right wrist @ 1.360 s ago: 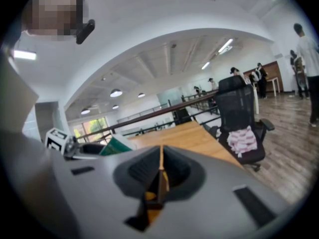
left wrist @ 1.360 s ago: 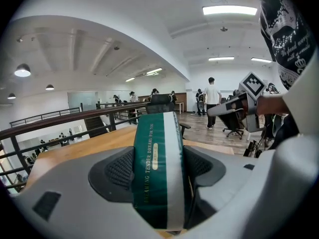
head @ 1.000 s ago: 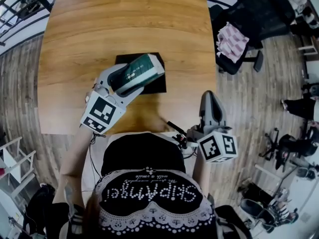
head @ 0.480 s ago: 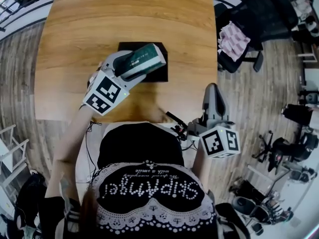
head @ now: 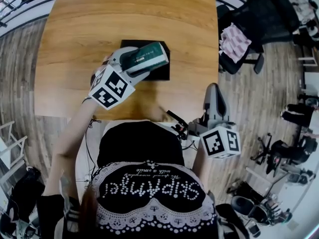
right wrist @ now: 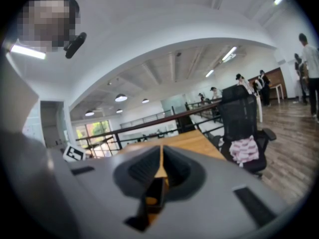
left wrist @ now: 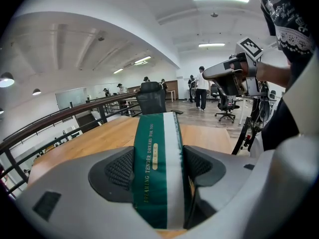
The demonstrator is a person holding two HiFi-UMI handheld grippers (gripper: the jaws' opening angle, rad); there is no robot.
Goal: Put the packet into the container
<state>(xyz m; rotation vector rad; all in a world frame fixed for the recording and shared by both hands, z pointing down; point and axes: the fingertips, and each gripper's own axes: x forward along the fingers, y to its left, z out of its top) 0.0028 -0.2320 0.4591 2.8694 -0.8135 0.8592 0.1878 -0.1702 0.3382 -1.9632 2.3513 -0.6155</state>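
Observation:
A dark green packet (head: 145, 58) with a white band and gold print is clamped in my left gripper (head: 130, 63), held in the air over the black square container (head: 160, 72) on the wooden table (head: 99, 24). In the left gripper view the packet (left wrist: 155, 168) fills the gap between the two grey jaws and points out over the table. My right gripper (head: 213, 101) hangs off the table's near right corner with its jaws closed together and nothing between them; the same gripper (right wrist: 160, 169) shows only a thin slit in its own view.
A black office chair (head: 254, 21) with a pink checked cloth (head: 233, 41) stands just right of the table. Railings run along the far left. More chairs and people stand farther off on the wooden floor.
My left gripper has lifted and swung a little to the right with the packet, now more squarely over the black container. The right gripper has hardly moved.

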